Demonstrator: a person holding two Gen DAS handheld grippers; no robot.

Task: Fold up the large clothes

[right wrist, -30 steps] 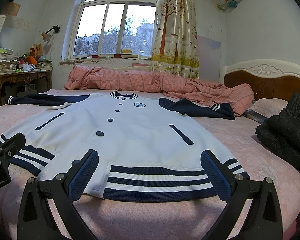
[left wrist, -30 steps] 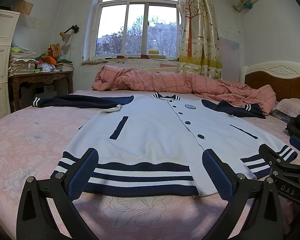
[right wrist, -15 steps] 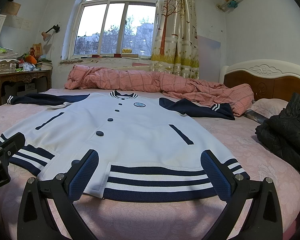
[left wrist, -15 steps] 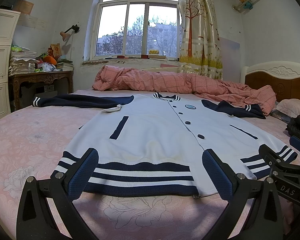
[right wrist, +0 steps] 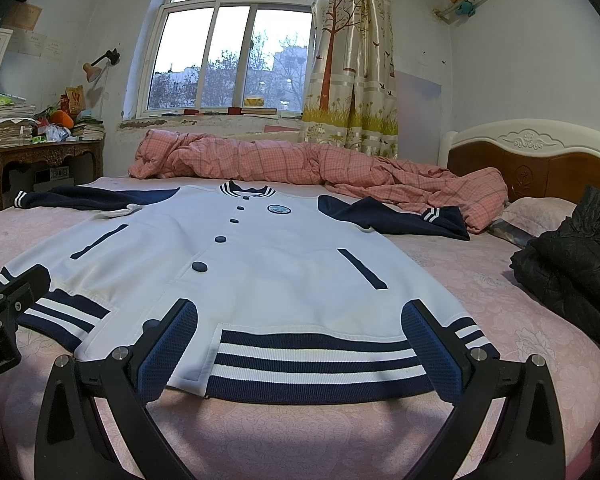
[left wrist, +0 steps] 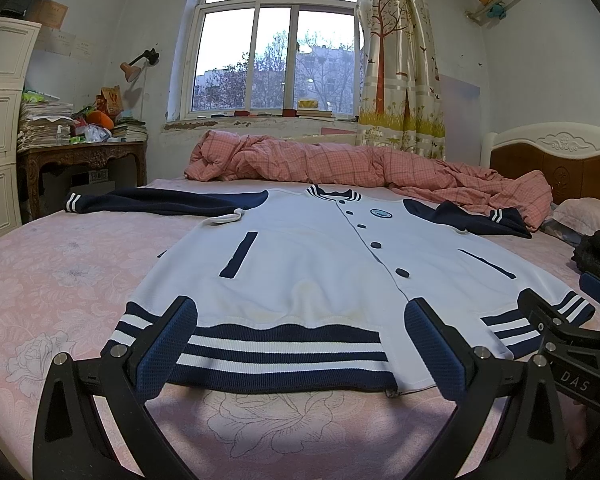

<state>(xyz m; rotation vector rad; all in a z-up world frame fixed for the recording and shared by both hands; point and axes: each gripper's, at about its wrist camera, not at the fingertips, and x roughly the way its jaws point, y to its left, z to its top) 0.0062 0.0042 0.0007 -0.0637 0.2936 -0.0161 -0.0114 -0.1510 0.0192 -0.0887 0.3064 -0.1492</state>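
The left gripper and right gripper hover low over the near edge of a bed, each with its 2 fingers spread wide and holding nothing, just short of the striped hem of a white-and-navy jacket. The jacket lies flat and buttoned, front up, collar toward the window, both navy sleeves spread outward. No fold looks begun. A clean start would likely pinch the hem corners through both layers and lift evenly, so the body stays smooth. Beyond the collar lies a rumpled pink quilt. The right view alone shows the black coat in full beside the pillow; the left view shows the whole left sleeve and the white drawers at the wall.
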